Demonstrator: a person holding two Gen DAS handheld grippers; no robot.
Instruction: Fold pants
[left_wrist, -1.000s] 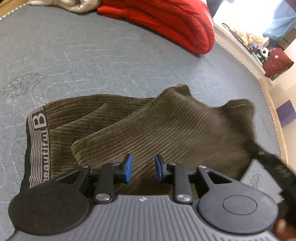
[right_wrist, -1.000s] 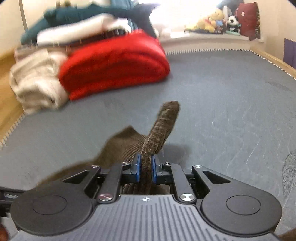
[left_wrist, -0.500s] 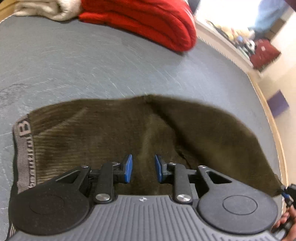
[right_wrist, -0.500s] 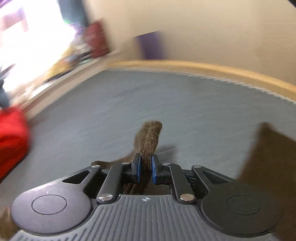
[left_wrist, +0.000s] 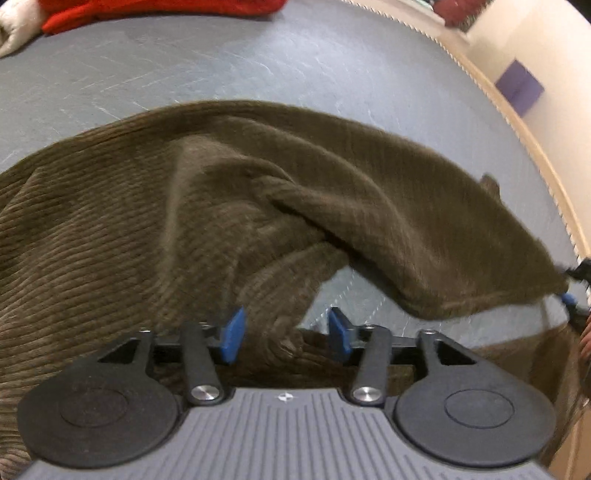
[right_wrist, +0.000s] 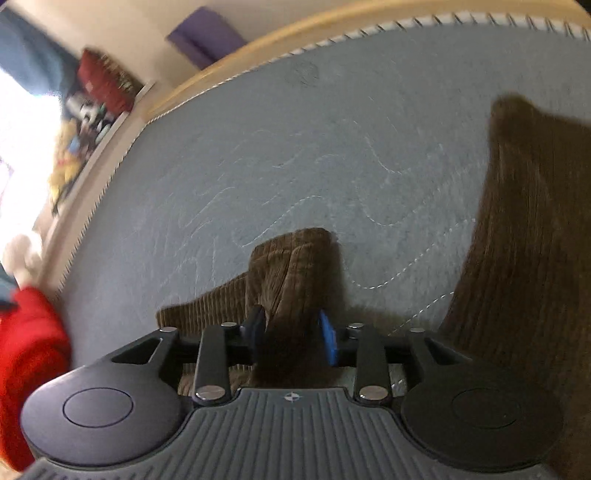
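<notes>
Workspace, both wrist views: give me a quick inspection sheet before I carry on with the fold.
Surface: grey quilted mattress, wooden frame along its edge.
Job's things: brown corduroy pants, bunched, one part lifted off the mattress.
Clutter: red folded blanket and a cream bundle at the far edge.
Grippers: left gripper open with pants fabric between its fingers; right gripper, pants fabric between its fingers.
Cables: nothing seen.
Surroundings: purple block, soft toys on a ledge, bright window.

Red duvet (left_wrist: 155, 11), grey mattress (left_wrist: 332, 66)
</notes>
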